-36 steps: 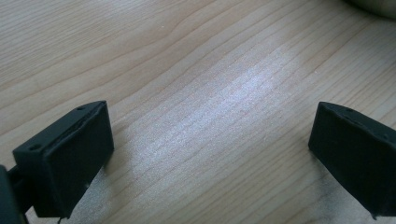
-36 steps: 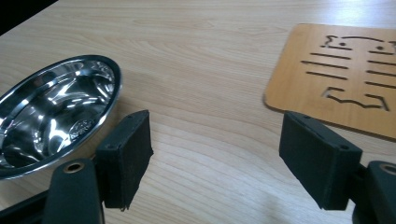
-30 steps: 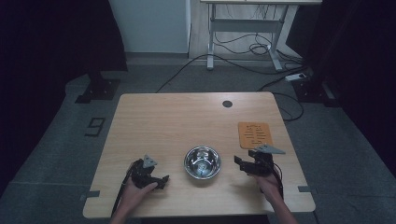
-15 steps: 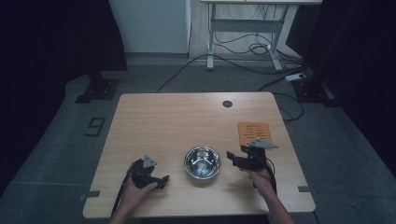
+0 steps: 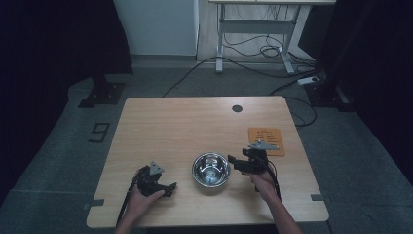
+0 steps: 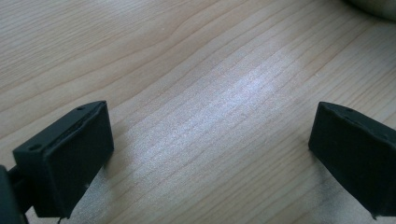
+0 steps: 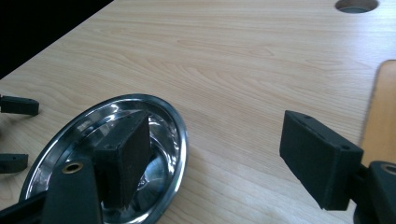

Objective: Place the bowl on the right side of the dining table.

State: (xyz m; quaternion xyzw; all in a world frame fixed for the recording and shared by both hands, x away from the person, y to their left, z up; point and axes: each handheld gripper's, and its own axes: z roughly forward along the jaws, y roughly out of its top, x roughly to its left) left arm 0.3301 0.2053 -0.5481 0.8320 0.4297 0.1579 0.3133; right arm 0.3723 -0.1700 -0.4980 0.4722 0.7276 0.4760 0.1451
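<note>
Sitting near the front edge of the wooden table [image 5: 195, 122], roughly midway between the two hands, the stainless steel bowl [image 5: 211, 169] is round, shallow and polished, with a rolled rim and a mirror-like interior that reflects the surroundings. In the right gripper view the bowl [image 7: 163, 135] is cut off at the bottom and left edges, and one black jaw stands in front of its interior, hiding part of the bottom. The right gripper [image 5: 237, 163] is held just beside the bowl's right rim with its jaws spread wide; one jaw reaches over the rim and the other stays outside above the bare tabletop, and nothing is clamped between them. Contact between jaw and rim cannot be confirmed. The left gripper [image 5: 170, 188] rests low over the table, near the bowl's left side, jaws wide apart and empty; its own view shows plain wood grain between them and a sliver of the bowl [image 6: 373, 7] at the top right corner. An orange card [image 5: 266, 140] lies flat behind the right gripper; its print is too small to read.
</note>
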